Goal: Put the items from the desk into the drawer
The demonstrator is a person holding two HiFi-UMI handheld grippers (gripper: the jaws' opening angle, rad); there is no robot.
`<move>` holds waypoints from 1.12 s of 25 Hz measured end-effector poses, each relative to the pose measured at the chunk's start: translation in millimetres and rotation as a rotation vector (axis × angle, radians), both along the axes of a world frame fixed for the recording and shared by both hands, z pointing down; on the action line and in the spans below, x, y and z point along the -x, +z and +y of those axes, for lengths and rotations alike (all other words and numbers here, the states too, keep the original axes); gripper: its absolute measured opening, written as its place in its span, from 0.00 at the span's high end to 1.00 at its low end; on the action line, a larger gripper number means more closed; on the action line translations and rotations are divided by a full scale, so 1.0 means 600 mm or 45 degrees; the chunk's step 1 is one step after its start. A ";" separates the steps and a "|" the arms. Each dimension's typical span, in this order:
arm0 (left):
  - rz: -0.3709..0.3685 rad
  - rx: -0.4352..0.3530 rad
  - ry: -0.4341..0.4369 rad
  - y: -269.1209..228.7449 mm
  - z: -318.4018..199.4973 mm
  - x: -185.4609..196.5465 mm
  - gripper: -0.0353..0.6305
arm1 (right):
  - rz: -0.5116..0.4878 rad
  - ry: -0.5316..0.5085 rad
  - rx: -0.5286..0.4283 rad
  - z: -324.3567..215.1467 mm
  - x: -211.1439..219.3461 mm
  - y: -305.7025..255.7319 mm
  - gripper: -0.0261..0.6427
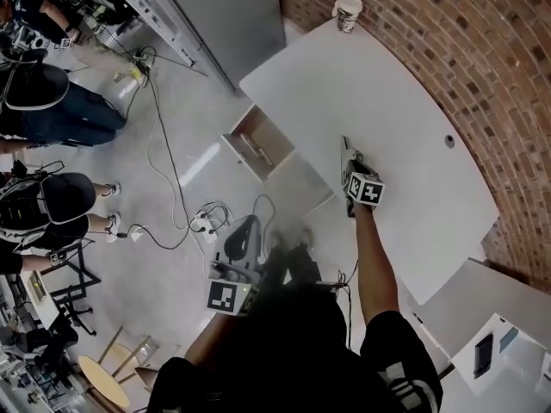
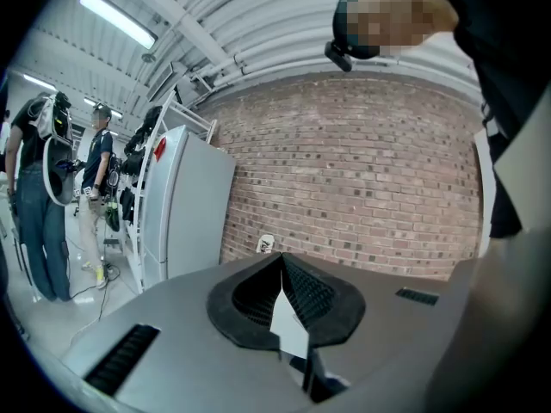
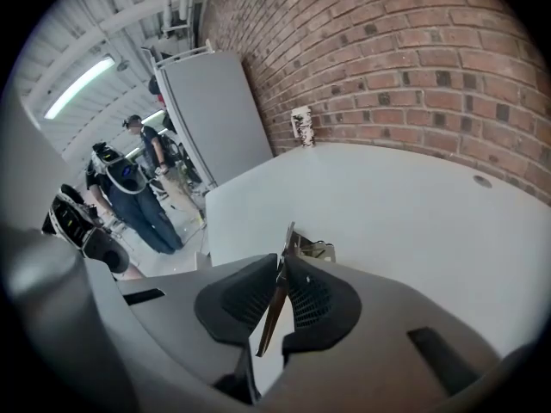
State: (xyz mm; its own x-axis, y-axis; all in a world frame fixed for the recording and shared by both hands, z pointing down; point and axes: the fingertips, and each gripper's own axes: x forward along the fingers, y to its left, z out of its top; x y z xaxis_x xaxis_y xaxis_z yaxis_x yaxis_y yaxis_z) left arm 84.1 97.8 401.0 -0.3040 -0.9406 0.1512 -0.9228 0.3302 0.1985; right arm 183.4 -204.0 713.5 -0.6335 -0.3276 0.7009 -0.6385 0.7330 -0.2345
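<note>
Over one desk (image 1: 387, 101), right fingers (image 3: 323, 304) tight on one thin, perhaps metal, strip (image 3: 275, 291); left fingers (image 2: 317, 298) together

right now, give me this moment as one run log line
right tongs: shut on thin metal item, over desk | left tongs: shut, empty | drawer: open | paper cup: on desk's far corner

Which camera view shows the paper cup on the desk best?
The head view: the paper cup shows whole and largest, at the desk's far corner by the brick wall. The right gripper view shows it whole but small and distant. The left gripper view shows only its upper part.
</note>
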 end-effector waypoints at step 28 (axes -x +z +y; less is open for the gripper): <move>0.018 -0.013 -0.242 -0.006 0.094 0.030 0.94 | -0.132 -0.604 -0.089 0.302 0.061 -0.131 0.93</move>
